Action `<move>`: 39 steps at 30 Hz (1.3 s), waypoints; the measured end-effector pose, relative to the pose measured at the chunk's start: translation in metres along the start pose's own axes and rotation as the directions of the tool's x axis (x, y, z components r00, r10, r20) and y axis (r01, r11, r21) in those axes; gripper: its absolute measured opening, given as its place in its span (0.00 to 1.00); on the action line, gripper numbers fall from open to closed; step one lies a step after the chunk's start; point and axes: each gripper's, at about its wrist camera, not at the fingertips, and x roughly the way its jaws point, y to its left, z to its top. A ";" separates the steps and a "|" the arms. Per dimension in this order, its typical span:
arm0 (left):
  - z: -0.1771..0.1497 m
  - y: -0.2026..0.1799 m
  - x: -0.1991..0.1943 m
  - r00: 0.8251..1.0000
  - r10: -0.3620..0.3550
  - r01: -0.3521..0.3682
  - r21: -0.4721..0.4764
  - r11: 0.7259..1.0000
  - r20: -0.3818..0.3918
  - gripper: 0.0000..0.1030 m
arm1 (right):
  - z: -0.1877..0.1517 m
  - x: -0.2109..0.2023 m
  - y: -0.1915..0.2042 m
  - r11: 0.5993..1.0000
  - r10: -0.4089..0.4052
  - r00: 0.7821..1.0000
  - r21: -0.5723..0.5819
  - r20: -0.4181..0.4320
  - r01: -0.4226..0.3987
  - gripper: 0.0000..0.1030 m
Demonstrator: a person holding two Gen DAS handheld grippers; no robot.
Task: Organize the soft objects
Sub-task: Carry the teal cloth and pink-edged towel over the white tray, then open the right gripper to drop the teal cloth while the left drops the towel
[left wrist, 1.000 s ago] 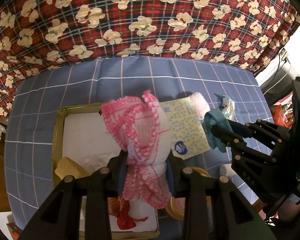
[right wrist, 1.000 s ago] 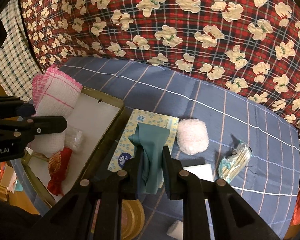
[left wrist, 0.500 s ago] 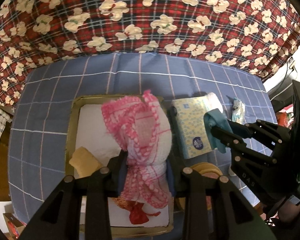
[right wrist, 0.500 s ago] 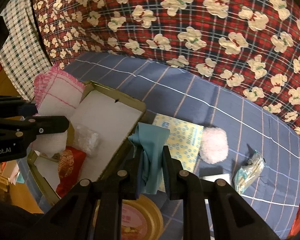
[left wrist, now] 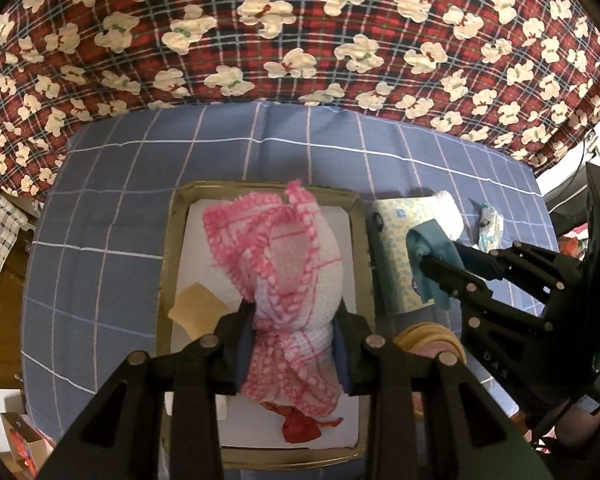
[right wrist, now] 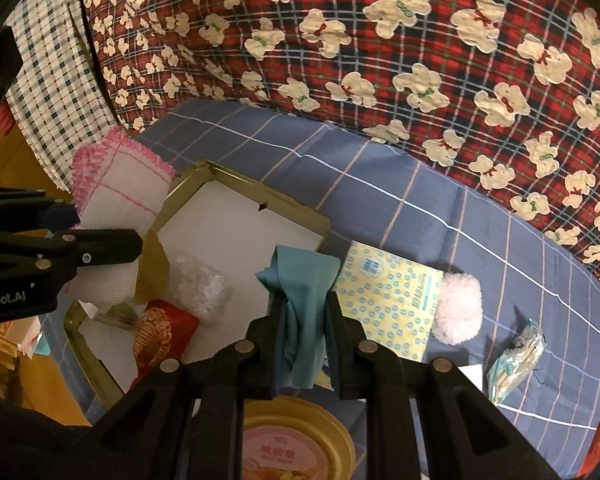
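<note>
A pink and white cloth (left wrist: 287,280) is bunched up and pinched in the left gripper (left wrist: 293,354). It hangs over a tray (left wrist: 167,280) with a white bottom and a gold rim. A teal cloth (right wrist: 304,304) is pinched in the right gripper (right wrist: 306,344), whose two fingers are pressed tight on it. This cloth hangs over the right edge of the tray, just beside a yellow tissue pack (right wrist: 384,304).

In the tray lie a red pouch (right wrist: 159,328), a clear crinkly bag (right wrist: 199,288) and a tan piece of card (left wrist: 195,308). The red pouch is near the front of the tray and the clear bag is just behind it.

The tissue pack lies flat just right of the tray. A fluffy pink puff (right wrist: 458,308) touches the far right end of the pack. Farther right lies a small clear packet (right wrist: 516,356) with something blue and white inside. A round gold lid (right wrist: 295,440) with pink on it sits close under the right gripper.

All of it rests on a counter (left wrist: 99,208) covered with a blue cloth with thin pale lines. Behind it hangs a red checked sheet (left wrist: 300,40) with cream bears.
</note>
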 end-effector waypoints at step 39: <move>-0.040 0.051 0.013 0.994 0.037 -0.049 -0.113 0.992 -0.104 0.38 | 0.012 0.056 0.063 0.985 0.142 0.984 -0.085 -0.107 -0.151 0.20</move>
